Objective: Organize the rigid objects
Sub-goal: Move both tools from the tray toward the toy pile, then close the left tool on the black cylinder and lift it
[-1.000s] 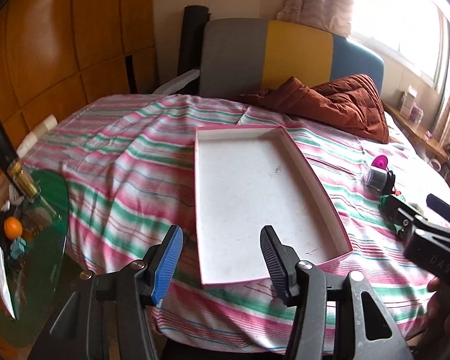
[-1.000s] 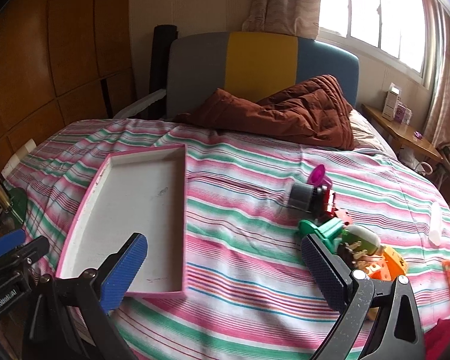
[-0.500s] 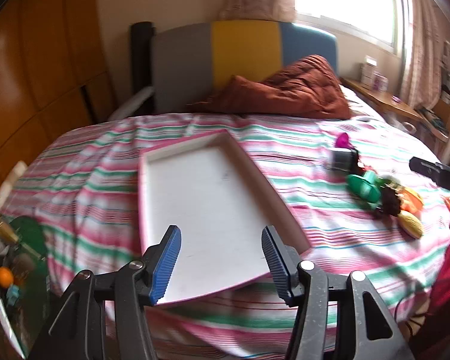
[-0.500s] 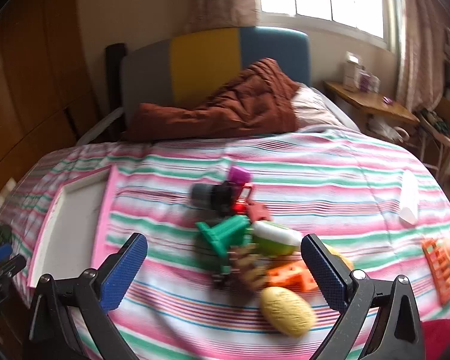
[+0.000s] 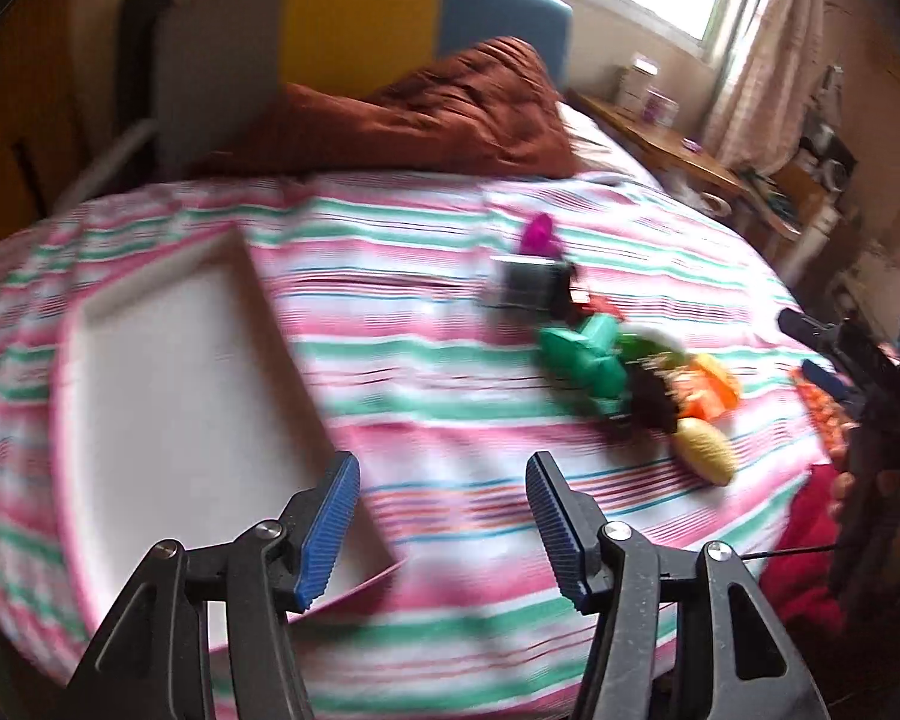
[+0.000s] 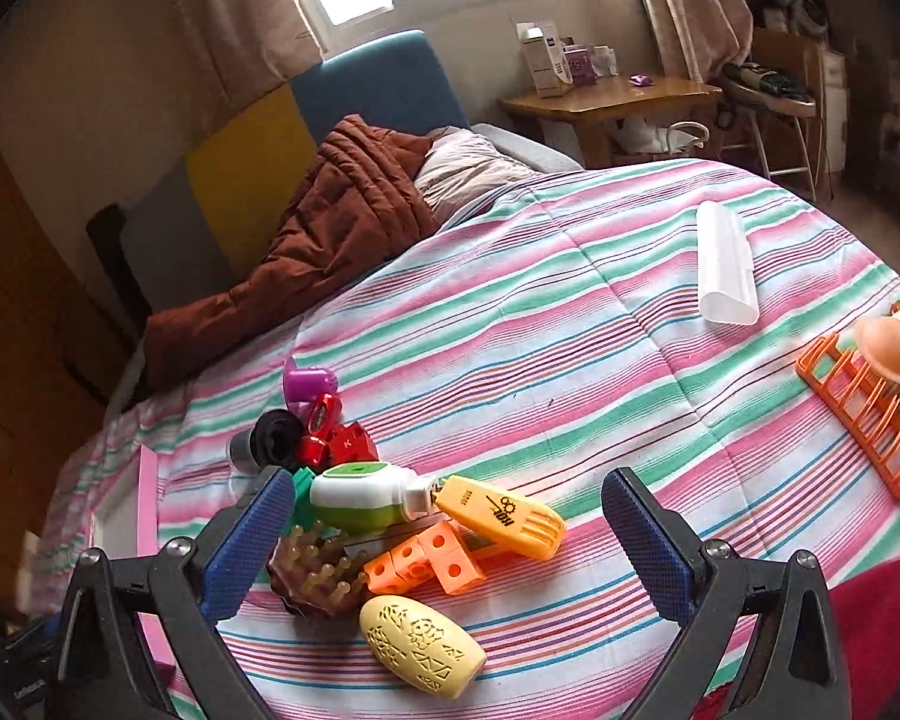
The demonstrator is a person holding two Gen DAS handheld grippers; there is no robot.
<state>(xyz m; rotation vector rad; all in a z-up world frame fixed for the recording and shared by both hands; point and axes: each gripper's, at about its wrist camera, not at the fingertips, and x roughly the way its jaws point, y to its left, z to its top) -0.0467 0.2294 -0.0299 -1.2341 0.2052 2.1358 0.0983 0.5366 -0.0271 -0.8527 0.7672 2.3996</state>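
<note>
A pile of small rigid objects lies on the striped bed: a yellow oval piece, an orange comb-like piece, orange cubes, a green-and-white bottle, a brown brush, red pieces and a purple cup. The pile also shows in the left wrist view. A white tray with a pink rim lies to the left. My left gripper is open and empty over the tray's near corner. My right gripper is open and empty just above the pile.
An orange rack and a white tube lie on the bed to the right. A brown duvet is bunched at the headboard. A wooden bedside table stands by the window.
Both grippers have swung to the right. The tray has slid to the left of both views and the pile now sits between the right gripper's fingers. Both stay open.
</note>
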